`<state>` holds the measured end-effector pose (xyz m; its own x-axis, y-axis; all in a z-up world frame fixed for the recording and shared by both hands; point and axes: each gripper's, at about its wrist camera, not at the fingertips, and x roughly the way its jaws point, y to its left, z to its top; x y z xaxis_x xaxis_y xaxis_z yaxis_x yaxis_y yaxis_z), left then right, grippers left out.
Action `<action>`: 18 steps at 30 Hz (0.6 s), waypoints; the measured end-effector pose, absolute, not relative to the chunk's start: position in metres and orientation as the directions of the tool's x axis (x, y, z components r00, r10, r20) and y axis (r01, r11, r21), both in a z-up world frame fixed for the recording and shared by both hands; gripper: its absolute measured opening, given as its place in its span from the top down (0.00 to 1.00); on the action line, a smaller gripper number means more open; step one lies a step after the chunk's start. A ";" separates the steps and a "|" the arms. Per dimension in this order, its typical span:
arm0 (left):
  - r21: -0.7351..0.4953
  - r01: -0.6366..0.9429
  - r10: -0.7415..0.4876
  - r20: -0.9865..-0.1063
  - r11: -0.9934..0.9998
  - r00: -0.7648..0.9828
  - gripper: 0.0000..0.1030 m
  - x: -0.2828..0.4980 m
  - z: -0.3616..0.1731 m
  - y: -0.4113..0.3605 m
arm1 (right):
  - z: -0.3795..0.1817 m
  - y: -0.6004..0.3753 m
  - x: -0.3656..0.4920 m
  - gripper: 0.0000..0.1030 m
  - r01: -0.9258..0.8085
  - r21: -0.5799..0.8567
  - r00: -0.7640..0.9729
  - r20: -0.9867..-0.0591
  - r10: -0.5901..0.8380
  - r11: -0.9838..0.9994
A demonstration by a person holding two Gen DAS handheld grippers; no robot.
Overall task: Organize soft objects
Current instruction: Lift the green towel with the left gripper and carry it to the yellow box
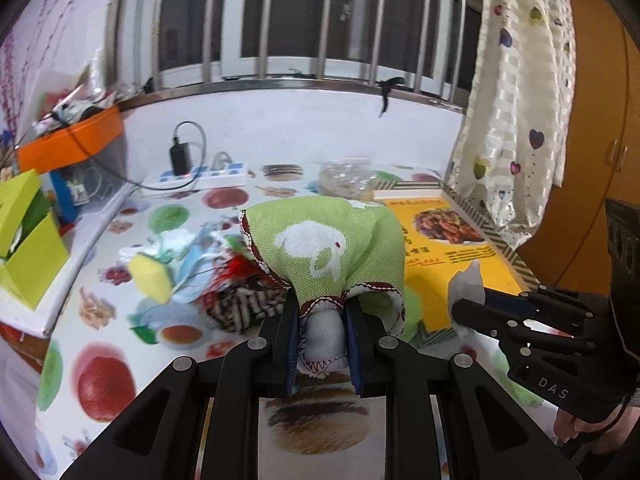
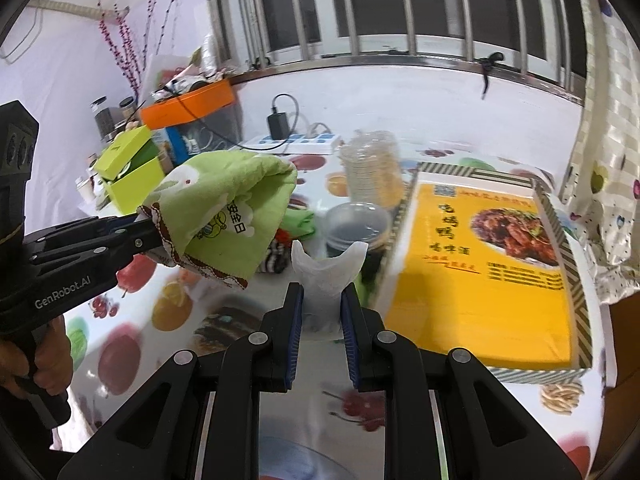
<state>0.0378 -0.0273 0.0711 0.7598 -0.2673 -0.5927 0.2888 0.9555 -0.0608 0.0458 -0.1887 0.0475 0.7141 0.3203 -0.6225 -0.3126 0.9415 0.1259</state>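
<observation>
My left fingers (image 1: pixel 322 330) clench a corner of the green rabbit cloth (image 1: pixel 324 248), which hangs bunched above the bench (image 1: pixel 104 344), ahead of them. My right fingers (image 2: pixel 320 320) clamp a crumpled white tissue (image 2: pixel 326 272), upright (its top flares). The yellow box (image 2: pixel 480 280) lies just right of the tissue, so my right hand is nearer it; probably the tissue goes there.

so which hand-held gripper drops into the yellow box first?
Right, probably. The right hand-held gripper holds its white tissue beside the yellow box; the left hand-held gripper, gripping the green cloth, sits farther left.
</observation>
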 end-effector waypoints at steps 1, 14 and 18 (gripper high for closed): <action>-0.061 0.297 -0.274 -0.593 0.953 0.757 0.82 0.039 0.071 -0.032 | 0.047 -0.193 0.046 0.80 -0.305 0.127 0.716 -0.623 0.315 0.944; -0.067 0.412 -0.365 -0.607 0.909 0.706 0.82 0.060 0.066 -0.095 | 0.040 -0.247 0.056 0.80 -0.192 0.140 0.730 -0.641 0.237 0.971; -0.075 0.444 -0.390 -0.621 0.893 0.680 0.82 0.069 0.059 -0.113 | 0.036 -0.259 0.061 0.80 -0.165 0.139 0.726 -0.653 0.216 0.976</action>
